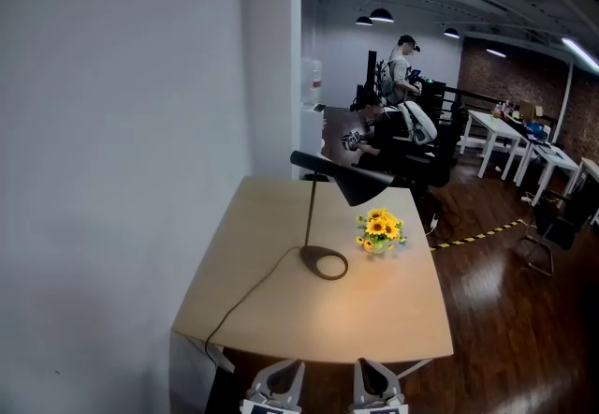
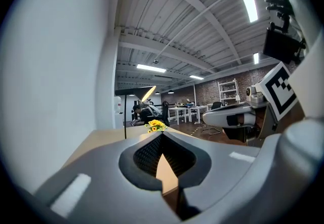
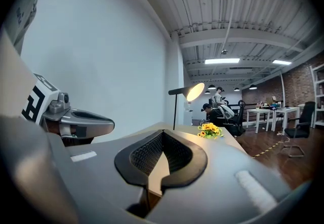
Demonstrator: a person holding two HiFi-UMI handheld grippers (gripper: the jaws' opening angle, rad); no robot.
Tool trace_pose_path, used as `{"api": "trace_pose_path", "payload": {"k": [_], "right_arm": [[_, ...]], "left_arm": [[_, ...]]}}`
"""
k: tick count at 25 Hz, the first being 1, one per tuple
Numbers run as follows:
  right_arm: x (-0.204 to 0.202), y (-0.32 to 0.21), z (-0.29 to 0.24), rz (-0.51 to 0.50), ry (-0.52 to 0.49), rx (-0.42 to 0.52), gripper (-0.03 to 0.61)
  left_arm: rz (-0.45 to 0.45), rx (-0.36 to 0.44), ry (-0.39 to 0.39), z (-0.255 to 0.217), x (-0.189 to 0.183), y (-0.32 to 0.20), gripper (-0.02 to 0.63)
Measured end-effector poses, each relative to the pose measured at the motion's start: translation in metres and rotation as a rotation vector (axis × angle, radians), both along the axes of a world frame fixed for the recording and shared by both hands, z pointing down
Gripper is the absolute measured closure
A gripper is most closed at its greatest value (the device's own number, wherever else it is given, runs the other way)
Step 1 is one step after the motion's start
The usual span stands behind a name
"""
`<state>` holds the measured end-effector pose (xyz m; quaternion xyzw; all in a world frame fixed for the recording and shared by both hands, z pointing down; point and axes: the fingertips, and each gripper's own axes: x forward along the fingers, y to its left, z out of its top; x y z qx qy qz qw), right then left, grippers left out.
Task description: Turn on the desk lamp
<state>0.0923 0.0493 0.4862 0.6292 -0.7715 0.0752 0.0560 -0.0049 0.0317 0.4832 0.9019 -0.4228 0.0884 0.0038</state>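
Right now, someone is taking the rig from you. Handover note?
Left tool: shut, holding nothing, at the near edge of the table.
Right tool: shut, holding nothing, beside the left one, clear of everything.
Lamp: stands mid-table, base to the left of the flowers, cord running off the near edge.
Done: the lamp looks lit. Its head glows in the right gripper view and a warm patch lies on the table under it.
Left: probably nothing. I can't make out the switch, so confirm the light before you pull back.
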Motion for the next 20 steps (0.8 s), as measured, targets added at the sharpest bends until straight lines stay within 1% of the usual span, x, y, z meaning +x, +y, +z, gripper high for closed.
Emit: {"api": "trace_pose_path", "payload": {"k": [14, 20], "right_arm": [[-0.028, 0.046, -0.006, 0.033, 0.006, 0.010, 0.580], [-0.027, 0.032, 0.005, 0.051, 0.039, -0.024, 0.580]], "left_arm": [[0.059, 0.024, 0.023, -0.004, -0.033, 0.029, 0.620], [0.058, -0.002, 0.011, 0.003, -0.036, 0.029, 0.620]]}}
